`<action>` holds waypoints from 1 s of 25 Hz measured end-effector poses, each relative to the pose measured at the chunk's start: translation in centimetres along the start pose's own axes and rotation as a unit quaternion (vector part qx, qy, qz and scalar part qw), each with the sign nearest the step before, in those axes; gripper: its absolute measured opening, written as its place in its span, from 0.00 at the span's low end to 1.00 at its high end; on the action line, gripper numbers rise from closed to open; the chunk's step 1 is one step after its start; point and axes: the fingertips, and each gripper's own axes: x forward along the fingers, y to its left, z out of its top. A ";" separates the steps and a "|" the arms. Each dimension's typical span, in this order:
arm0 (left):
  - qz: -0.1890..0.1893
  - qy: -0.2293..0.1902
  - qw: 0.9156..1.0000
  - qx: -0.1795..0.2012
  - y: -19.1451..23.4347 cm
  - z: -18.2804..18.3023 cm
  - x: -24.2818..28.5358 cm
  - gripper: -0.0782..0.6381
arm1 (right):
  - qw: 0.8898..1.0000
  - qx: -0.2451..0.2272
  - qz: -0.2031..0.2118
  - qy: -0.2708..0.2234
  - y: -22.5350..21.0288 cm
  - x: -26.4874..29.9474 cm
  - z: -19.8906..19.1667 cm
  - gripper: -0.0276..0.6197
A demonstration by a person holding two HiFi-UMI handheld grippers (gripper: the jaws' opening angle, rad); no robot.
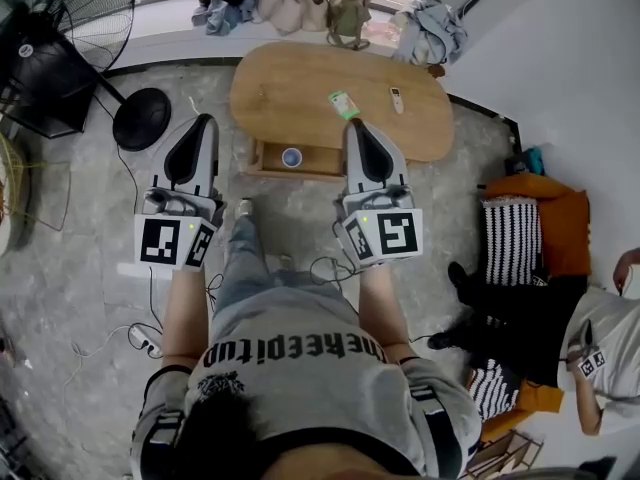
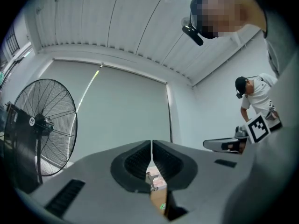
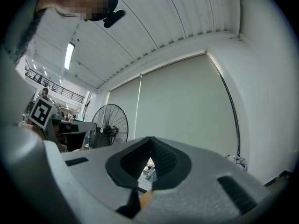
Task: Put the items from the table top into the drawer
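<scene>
Grey T-shirt (image 1: 300, 313), black lettering (image 1: 295, 351); left gripper (image 1: 205, 120), right gripper (image 1: 352, 125) grey-black.

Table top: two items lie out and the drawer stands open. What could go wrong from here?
1. The left gripper and right gripper are shut; the flat green item and remote could get shoved, not pinched.
2. The drawer already holds a cup; a dropped item may knock it.
3. Cables lie by the person's feet: a trip risk.
</scene>
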 end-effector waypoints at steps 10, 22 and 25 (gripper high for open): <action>-0.039 0.006 0.999 -0.012 6.8 -2.6 9.7 0.13 | 0.999 -0.002 -0.032 0.006 -2.7 10.6 -1.8 0.05; -0.088 0.056 0.994 -0.033 15.0 -8.0 19.4 0.13 | 0.997 0.008 -0.075 0.026 -3.9 22.0 -5.5 0.05; -0.103 0.095 0.988 -0.059 16.2 -12.3 21.3 0.13 | 0.996 0.011 -0.084 0.042 -4.0 23.8 -7.1 0.05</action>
